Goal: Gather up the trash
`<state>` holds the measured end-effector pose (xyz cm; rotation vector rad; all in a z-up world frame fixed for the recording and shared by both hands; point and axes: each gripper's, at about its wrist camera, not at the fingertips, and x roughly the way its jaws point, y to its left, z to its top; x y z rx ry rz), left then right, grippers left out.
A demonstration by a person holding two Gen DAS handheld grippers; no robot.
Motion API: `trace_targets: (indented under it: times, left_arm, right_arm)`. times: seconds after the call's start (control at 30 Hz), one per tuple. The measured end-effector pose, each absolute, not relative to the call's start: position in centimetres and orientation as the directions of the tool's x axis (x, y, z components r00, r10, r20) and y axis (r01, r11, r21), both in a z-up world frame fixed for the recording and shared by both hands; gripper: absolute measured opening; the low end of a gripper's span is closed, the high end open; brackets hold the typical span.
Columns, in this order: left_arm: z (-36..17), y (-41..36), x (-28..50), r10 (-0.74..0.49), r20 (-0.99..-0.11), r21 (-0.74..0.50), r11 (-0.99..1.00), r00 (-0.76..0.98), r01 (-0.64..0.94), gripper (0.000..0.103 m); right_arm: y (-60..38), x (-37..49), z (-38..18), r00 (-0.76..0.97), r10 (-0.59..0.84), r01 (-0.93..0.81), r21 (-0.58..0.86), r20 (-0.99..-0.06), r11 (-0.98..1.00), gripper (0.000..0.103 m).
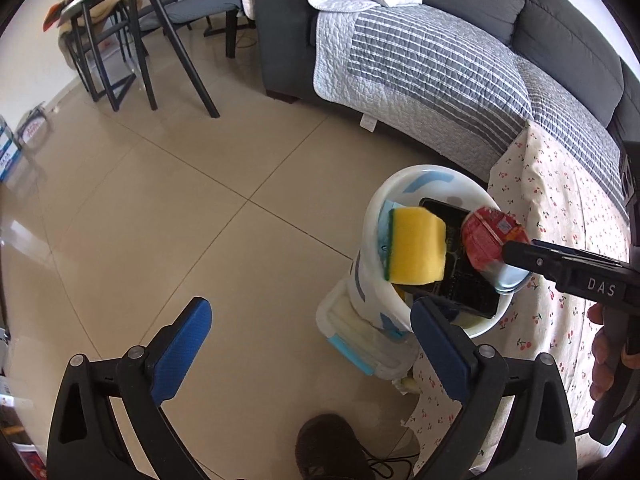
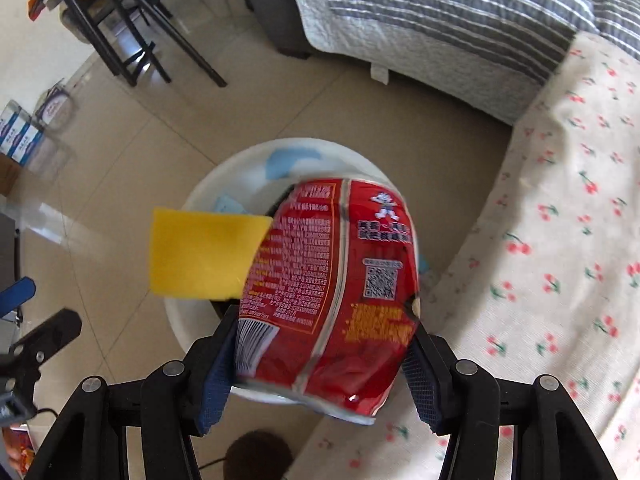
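Observation:
A white trash bin [image 1: 372,280] [image 2: 208,188] stands on the tiled floor beside a cherry-print cloth [image 1: 560,216]. A black tray [image 1: 460,280] sticks out of its mouth. A yellow sponge [image 1: 418,246] [image 2: 204,254] sits at the bin's mouth, free of both grippers; whether it rests or is falling I cannot tell. My left gripper [image 1: 312,344] is open and empty, just left of the bin. My right gripper [image 2: 320,364] is shut on a crushed red can [image 2: 340,292] [image 1: 484,240], held over the bin's right rim.
A grey sofa with a striped quilt [image 1: 420,64] runs behind the bin. A clear lidded box with blue clips [image 1: 360,340] lies at the bin's foot. A dining table and chairs [image 1: 120,32] stand far left. A dark shoe [image 1: 328,448] is near the bottom.

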<state>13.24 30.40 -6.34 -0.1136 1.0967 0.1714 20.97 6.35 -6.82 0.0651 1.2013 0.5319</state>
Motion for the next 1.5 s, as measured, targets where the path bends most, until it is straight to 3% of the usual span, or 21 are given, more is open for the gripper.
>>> trace_targets:
  times: [0.13, 0.5, 0.93, 0.97, 1.1, 1.27, 1.5]
  left_arm:
    - [-6.3, 30.0, 13.2, 0.069, -0.893, -0.014, 0.984, 0.446, -0.18, 0.101]
    - [-4.5, 23.7, 11.4, 0.007, -0.88, -0.034, 0.996, 0.476, -0.079, 0.101]
    - [-0.7, 12.3, 3.9, 0.001, -0.818, 0.007, 1.0, 0.575, 0.008, 0.101]
    - [-0.5, 11.6, 3.1, 0.004, -0.809, 0.011, 1.0, 0.588, 0.009, 0.101]
    - [-0.1, 9.3, 0.1, 0.024, -0.775, 0.029, 1.0, 0.632, -0.003, 0.101]
    - [-0.1, 8.0, -2.5, 0.018, -0.744, 0.021, 1.0, 0.668, -0.003, 0.101]
    - [-0.2, 6.1, -3.6, 0.003, -0.726, 0.052, 0.997, 0.688, 0.051, 0.101]
  right_arm:
    - [6.7, 21.6, -7.0, 0.254, 0.439, -0.329, 0.35, -0.862, 0.877, 0.071]
    - [0.5, 18.3, -4.2, 0.317, 0.405, -0.296, 0.316, -0.858, 0.901, 0.076]
    - [-12.1, 8.4, -1.2, 0.449, 0.205, -0.186, 0.133, -0.87, 0.973, 0.085]
    - [-12.8, 7.5, -0.9, 0.461, 0.187, -0.174, 0.118, -0.868, 0.978, 0.09]
    - [-15.6, 3.5, 0.3, 0.538, 0.136, -0.128, 0.079, -0.832, 0.989, 0.099]
    - [-18.5, -1.2, 1.3, 0.605, 0.098, -0.067, 0.072, -0.79, 0.995, 0.1]
    - [-20.1, -5.1, 2.0, 0.702, -0.019, -0.029, -0.055, -0.712, 0.998, 0.101]
